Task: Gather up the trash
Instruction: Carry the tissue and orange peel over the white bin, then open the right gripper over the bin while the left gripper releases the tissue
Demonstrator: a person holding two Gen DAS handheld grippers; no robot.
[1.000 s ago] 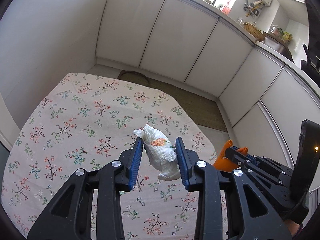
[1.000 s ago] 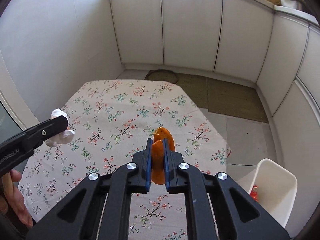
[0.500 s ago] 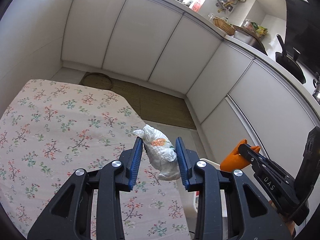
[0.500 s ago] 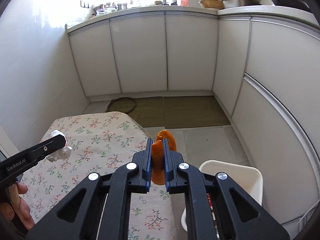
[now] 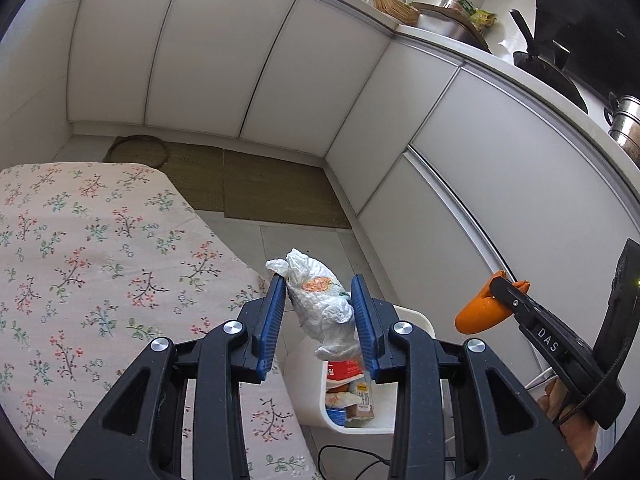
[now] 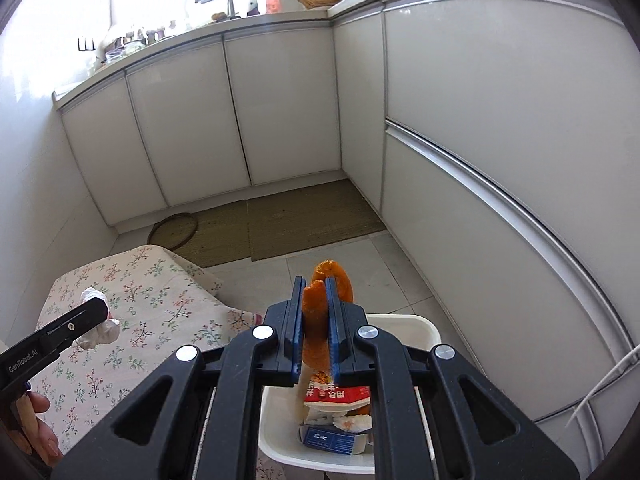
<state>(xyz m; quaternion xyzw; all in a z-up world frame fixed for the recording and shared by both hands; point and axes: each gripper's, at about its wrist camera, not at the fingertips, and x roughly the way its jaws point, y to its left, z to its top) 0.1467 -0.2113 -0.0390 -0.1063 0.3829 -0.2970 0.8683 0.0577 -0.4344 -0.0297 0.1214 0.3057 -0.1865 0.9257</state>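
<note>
Looks like I'm in somebody's home kitchen: white cabinets (image 6: 236,120) wrapping the corner, a pan (image 5: 548,76) and steel pot (image 5: 626,124) on the counter (image 5: 460,46), woven mats (image 6: 288,220) on the tiled floor, floral tablecloth (image 5: 92,252)

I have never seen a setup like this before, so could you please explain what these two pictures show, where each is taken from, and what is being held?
No robot arm is here: a person holds a two-finger tool in each hand, and a fisheye camera on each tool looks forward along its fingers. One picture comes from the left tool, the other from the right tool; each also shows the other tool at its edge.

The left tool grips a crumpled white plastic wrapper between its blue pads. The right tool is shut on a piece of orange peel.

Below both sits a white bin on the tiled floor, already holding cartons and wrappers. Beside it is a table under a floral tablecloth, with white kitchen cabinets behind. Both pieces of trash hang roughly over the bin, probably about to be dropped.
</note>
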